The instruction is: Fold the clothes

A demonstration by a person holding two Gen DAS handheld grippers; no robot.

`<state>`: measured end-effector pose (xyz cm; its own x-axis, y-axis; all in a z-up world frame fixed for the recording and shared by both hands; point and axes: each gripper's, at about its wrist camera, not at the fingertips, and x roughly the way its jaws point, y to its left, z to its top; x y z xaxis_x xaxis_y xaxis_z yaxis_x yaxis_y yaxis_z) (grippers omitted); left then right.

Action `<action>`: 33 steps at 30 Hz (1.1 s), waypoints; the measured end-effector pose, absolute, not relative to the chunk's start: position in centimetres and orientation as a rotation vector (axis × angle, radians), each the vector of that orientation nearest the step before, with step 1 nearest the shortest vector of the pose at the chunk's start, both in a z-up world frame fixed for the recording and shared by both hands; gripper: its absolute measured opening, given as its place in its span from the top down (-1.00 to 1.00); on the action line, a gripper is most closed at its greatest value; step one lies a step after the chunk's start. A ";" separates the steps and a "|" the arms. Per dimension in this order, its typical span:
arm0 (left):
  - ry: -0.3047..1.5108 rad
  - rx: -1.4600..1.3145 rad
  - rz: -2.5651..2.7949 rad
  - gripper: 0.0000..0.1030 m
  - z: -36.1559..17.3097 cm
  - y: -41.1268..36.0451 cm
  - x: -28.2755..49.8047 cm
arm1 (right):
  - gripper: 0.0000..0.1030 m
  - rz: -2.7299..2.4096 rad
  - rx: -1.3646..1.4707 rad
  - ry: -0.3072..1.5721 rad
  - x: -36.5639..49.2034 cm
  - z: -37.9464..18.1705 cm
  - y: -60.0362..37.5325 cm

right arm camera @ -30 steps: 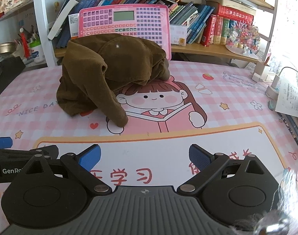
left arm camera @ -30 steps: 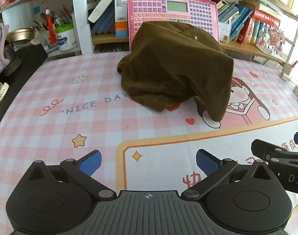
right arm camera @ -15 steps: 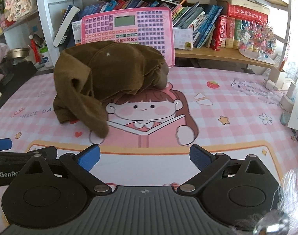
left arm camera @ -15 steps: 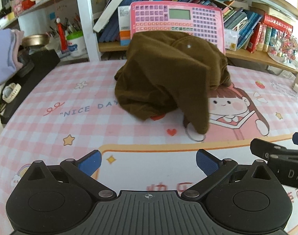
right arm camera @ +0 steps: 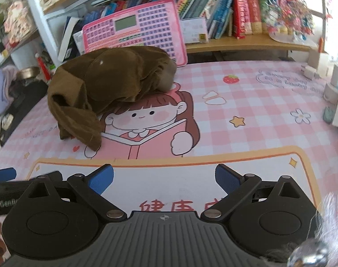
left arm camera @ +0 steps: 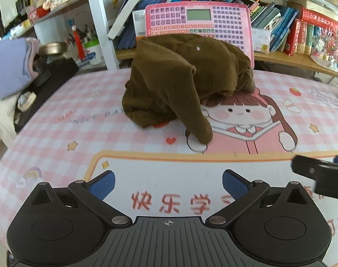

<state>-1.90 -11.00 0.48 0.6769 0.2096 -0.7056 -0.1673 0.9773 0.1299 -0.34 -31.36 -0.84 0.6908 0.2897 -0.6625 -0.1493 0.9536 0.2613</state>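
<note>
A brown garment (left arm camera: pixel 182 82) lies in a crumpled heap at the back of the pink checked desk mat (left arm camera: pixel 80 133), one sleeve hanging forward. It also shows in the right wrist view (right arm camera: pixel 106 89), at the left. My left gripper (left arm camera: pixel 168 183) is open and empty, low over the mat's white panel, well short of the garment. My right gripper (right arm camera: pixel 164 178) is open and empty, also near the front. The right gripper's finger shows at the right edge of the left wrist view (left arm camera: pixel 320 173).
A pink toy keyboard tablet (left arm camera: pixel 197 20) leans on the bookshelf behind the garment. Books (right arm camera: pixel 224 11) fill the shelf. A pen cup (left arm camera: pixel 92 51) and black items stand at the far left. White chargers and papers (right arm camera: pixel 333 82) lie at the right edge.
Both grippers have shifted their views: the left swung so the garment sits more central, and the right tilted and moved right. The garment lies unmoved. Both stay open.
</note>
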 end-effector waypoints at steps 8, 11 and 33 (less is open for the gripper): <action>0.740 0.073 0.217 -1.00 1.8 -10.9 2.9 | -0.92 0.278 0.397 0.764 -0.1 -0.8 -34.1; 0.742 0.092 0.210 -1.00 1.5 -11.3 4.8 | -0.92 0.258 0.401 0.767 -0.1 -0.6 -34.6; 0.765 0.022 0.277 0.99 1.7 -5.7 6.0 | -0.91 0.284 0.530 0.778 0.6 -0.2 -36.5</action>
